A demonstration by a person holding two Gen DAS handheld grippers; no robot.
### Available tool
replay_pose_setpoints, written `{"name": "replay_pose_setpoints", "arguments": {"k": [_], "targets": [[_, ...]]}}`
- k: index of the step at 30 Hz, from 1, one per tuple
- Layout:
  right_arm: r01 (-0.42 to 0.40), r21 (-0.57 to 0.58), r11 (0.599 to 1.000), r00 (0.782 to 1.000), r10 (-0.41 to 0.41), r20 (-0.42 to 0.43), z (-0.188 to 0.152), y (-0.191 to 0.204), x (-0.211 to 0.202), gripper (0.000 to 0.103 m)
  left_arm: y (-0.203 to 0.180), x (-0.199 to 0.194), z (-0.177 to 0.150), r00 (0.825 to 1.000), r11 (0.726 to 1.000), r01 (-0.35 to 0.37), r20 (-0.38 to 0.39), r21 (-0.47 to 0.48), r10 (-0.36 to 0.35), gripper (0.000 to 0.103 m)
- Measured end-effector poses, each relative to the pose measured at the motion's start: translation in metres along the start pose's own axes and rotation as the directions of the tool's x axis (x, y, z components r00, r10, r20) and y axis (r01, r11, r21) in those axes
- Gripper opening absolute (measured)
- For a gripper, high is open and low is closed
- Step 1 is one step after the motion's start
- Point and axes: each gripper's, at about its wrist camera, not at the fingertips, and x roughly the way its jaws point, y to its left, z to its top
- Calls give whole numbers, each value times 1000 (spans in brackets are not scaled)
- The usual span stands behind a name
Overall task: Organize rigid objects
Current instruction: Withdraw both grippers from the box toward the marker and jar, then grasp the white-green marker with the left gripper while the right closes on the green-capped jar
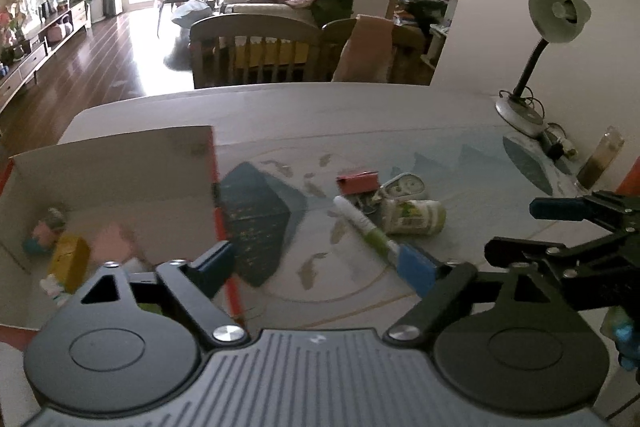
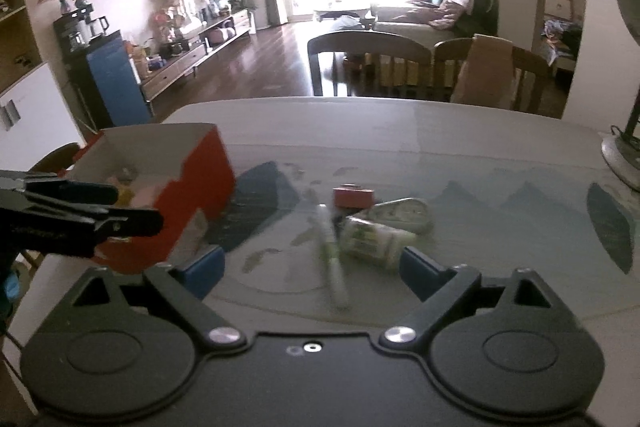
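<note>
A small pile lies mid-table: a green-and-white marker [image 1: 362, 227] [image 2: 331, 259], a toppled green-labelled bottle [image 1: 414, 217] [image 2: 372, 237], a white tape dispenser [image 1: 402, 187] [image 2: 404, 213] and a small red box [image 1: 358, 181] [image 2: 354, 195]. My left gripper [image 1: 316, 269] is open and holds nothing, one blue finger near the marker's tip, the other by the wall of the red carton [image 1: 120, 163] [image 2: 200, 179]. The carton holds a yellow block [image 1: 70, 259], a pink piece and a small figure. My right gripper [image 2: 312, 267] is open and holds nothing, short of the pile, with the marker's near end between its fingers.
The right gripper [image 1: 532, 231] shows at the left wrist view's right edge; the left gripper [image 2: 120, 207] reaches in beside the carton in the right wrist view. A desk lamp [image 1: 536, 67] and a brown-filled jar [image 1: 600, 159] stand far right. Chairs [image 1: 256, 51] line the far edge.
</note>
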Motion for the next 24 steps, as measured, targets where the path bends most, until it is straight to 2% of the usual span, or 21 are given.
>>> {"name": "replay_pose_setpoints", "arguments": {"k": [7,15,24], "targets": [[50,85,995,998,-46,-53,9,-37,28,94,-36,29,2,999,1000,-25,26,15,24,103],[57,120,991,993,-43,-113,18,-56,71,94,-62,73,-4,1000,1000,0,-27,4,0,103],[59,116,992,981,-36,-192,24,-63,119,93,-77,112,-12,997,998,-68,-23,-9,68,103]]}}
